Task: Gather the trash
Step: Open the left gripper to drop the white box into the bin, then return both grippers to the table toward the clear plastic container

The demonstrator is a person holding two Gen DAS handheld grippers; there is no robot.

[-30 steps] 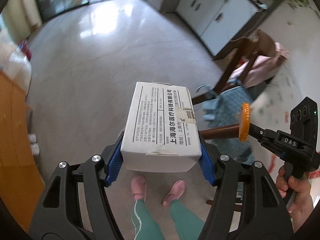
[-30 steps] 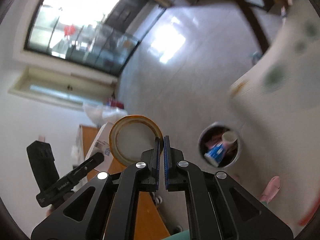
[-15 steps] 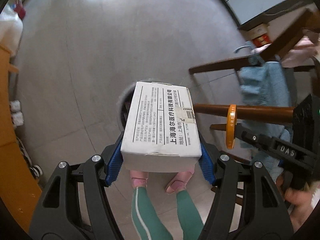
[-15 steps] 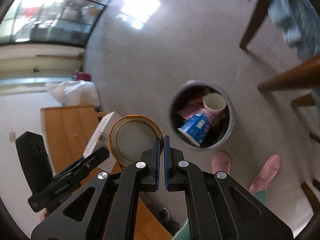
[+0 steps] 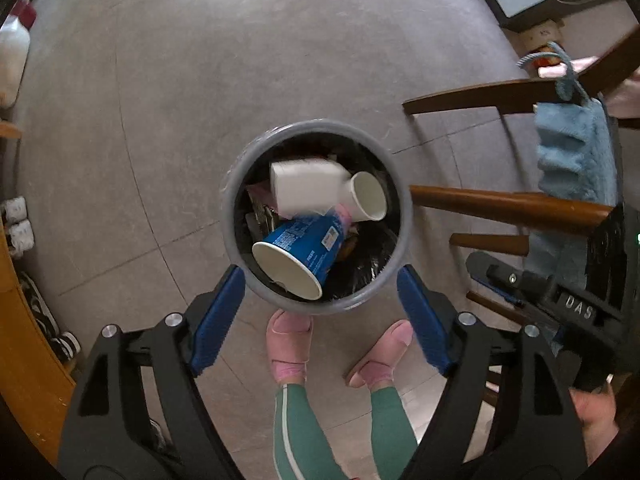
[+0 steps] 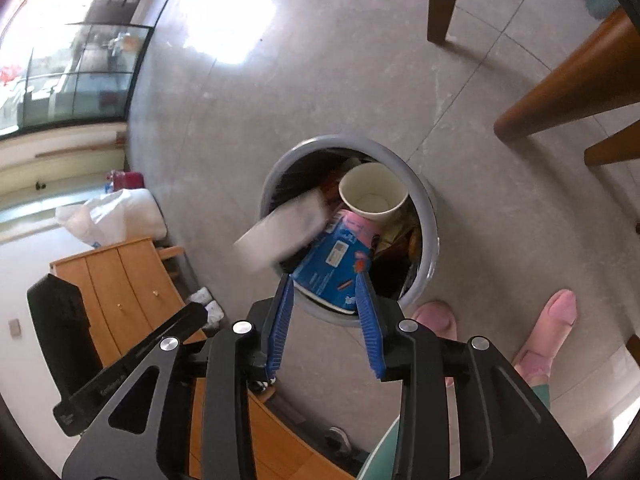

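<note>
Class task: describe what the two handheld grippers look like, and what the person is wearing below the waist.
Both the left gripper and right gripper have black cut-out frames, silver screws and blue ribbed pads. One body reads "DAS". The person wears green trousers with a white stripe, and pink slippers.

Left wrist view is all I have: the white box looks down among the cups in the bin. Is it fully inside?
Observer: In the right wrist view the white box is motion-blurred, and one end overlaps the left side of the bin rim. I cannot tell whether it has settled.
Operator: And the right gripper's fingers?
Observer: The right gripper hangs over the bin's near edge, jaws opening, with nothing between the pads.
Operator: Anything in the white cup?
Observer: The white cup faces that camera, and it is empty.
</note>
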